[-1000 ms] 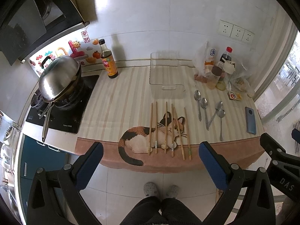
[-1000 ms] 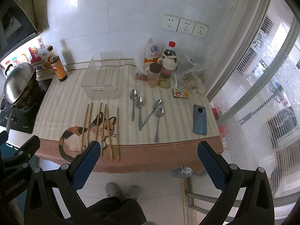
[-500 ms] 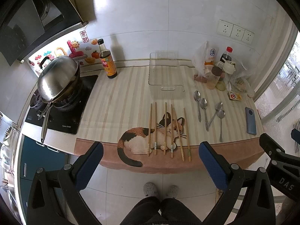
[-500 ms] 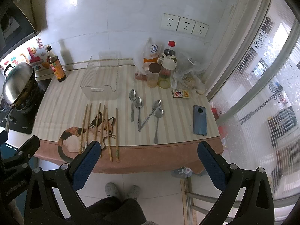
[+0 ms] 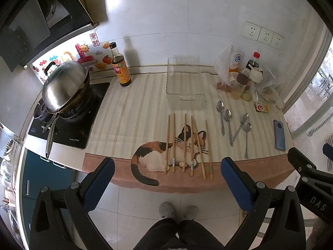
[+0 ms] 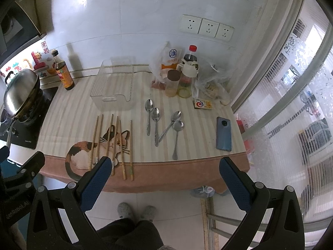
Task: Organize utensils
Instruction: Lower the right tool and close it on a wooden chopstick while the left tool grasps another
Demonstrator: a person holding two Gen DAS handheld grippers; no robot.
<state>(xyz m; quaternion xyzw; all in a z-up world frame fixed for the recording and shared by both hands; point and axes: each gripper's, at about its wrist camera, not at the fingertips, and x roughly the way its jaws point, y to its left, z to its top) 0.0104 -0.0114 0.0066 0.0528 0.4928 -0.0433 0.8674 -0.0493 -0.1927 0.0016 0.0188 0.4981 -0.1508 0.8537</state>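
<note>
Nearest the cameras, the left gripper (image 5: 166,179) and right gripper (image 6: 164,178) hang off the bench (image 5: 100,164) front edge, both spread wide and empty, above the person's slippers (image 5: 167,210). On the cat-print cloth, six chopsticks (image 5: 185,143) lie side by side near the edge; four spoons (image 6: 162,125) lie just right of them, two crossing. A blue phone (image 6: 223,133) rests further right. Behind sits the clear tray (image 5: 184,83), then a soy bottle (image 5: 120,66), jars (image 6: 181,79) and a wok (image 5: 64,85). Compared with a second ago, both grippers have drawn slightly back; nothing on the bench has moved.
</note>
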